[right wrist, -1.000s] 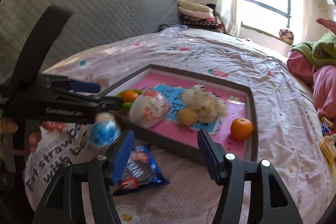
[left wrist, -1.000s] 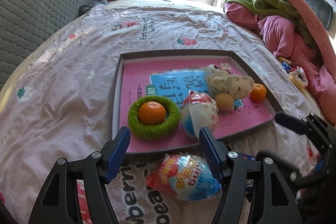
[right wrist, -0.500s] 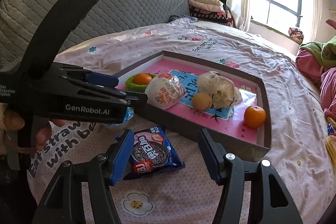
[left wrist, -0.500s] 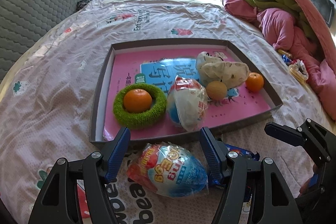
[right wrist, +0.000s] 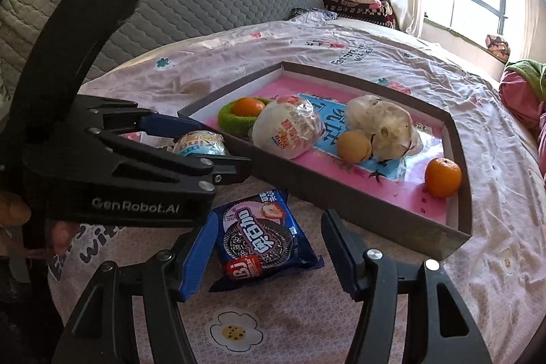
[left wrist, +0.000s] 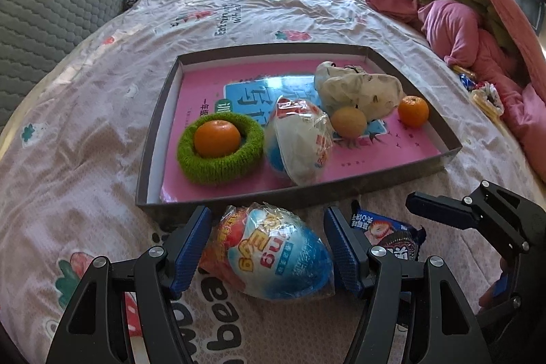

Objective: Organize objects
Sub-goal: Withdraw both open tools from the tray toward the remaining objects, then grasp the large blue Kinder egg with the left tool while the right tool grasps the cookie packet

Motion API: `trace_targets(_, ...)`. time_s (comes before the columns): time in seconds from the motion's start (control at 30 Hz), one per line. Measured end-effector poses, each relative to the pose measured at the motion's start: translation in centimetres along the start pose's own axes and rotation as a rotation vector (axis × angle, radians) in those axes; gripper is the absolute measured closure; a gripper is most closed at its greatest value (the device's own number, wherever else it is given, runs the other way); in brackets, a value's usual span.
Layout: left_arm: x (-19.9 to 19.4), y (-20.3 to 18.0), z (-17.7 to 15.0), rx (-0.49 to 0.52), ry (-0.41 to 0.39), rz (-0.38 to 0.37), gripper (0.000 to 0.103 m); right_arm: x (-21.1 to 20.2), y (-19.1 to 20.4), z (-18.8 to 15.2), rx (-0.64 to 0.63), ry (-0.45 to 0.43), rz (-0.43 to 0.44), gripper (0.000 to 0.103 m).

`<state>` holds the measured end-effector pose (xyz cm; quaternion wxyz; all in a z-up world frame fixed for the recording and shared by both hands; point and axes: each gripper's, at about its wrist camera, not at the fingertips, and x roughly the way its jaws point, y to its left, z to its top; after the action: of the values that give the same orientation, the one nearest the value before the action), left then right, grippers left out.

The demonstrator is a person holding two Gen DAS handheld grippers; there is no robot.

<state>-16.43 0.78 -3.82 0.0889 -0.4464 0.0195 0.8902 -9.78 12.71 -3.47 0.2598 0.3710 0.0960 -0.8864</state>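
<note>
A shallow tray (left wrist: 402, 174) on the bedspread (left wrist: 85, 139) already gathers oranges and a wrapped egg. Just outside its near wall lie a blue wrapped egg (left wrist: 273, 256) and a cookie packet (right wrist: 262, 239), probably next. The left gripper (left wrist: 268, 248) straddles the egg and the right gripper (right wrist: 266, 248) the packet, both spread wide, pads not pressing.

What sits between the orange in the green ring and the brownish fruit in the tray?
A wrapped toy egg, lying on its side in the tray; the left wrist view shows it clearly.
</note>
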Motion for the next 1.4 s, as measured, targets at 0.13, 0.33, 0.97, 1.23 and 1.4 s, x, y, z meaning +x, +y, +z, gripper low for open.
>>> trace_targets(0.13,0.1,0.3,-0.6,-0.017,0.011,0.003,0.033,0.1,0.1,0.0,-0.002,0.004,0.023,0.04)
trace_targets(0.33,0.0,1.0,-1.2,-0.042,0.029,-0.009,0.031,0.5,0.4,0.0,-0.015,0.022,0.034,0.038)
trace_targets(0.97,0.4,3.6,-2.4,-0.112,0.054,-0.018,0.029,2.5,0.5,0.0,-0.077,0.091,0.032,0.042)
trace_targets(1.23,0.8,4.1,-2.4,-0.142,0.029,-0.031,0.029,2.3,0.9,-0.1,-0.074,0.088,0.006,0.047)
trace_targets(1.4,1.0,4.4,-2.4,-0.147,-0.013,-0.046,0.03,2.0,0.9,0.0,-0.044,0.07,0.007,0.05)
